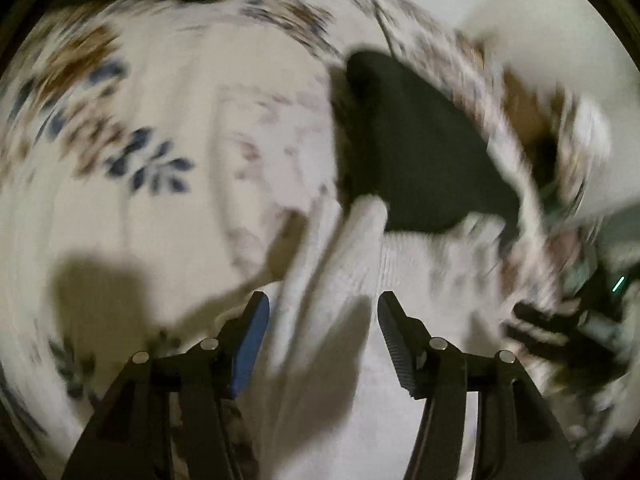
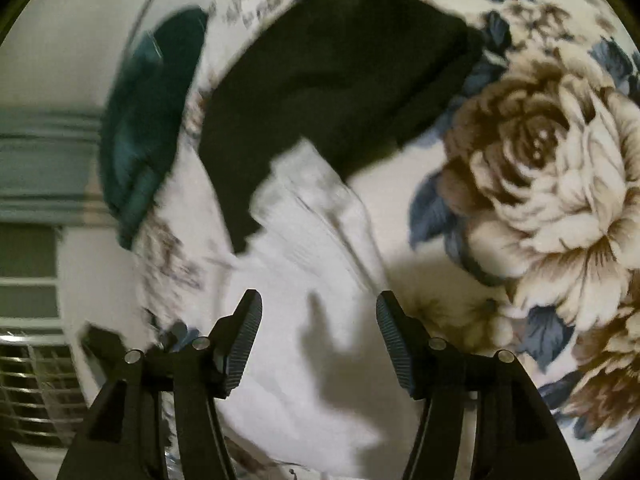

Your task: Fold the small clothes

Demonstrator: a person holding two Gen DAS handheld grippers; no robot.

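White garment [image 2: 316, 280] beneath right claw [image 2: 319, 312]

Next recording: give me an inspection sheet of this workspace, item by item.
Surface: floral bedsheet, rose print.
Job's things: white garment lying rumpled under both grippers; black garment beyond it, touching its far edge; teal garment at the sheet's edge.
Clutter: nothing seen.
Grippers: left gripper open over white cloth; right gripper open, nothing pinched.
Cables: nothing seen.
Surroundings: pale wall and a wire grille, blurred.

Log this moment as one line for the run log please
step: folding | left gripper: open | right gripper: open | white garment: released, beside black garment
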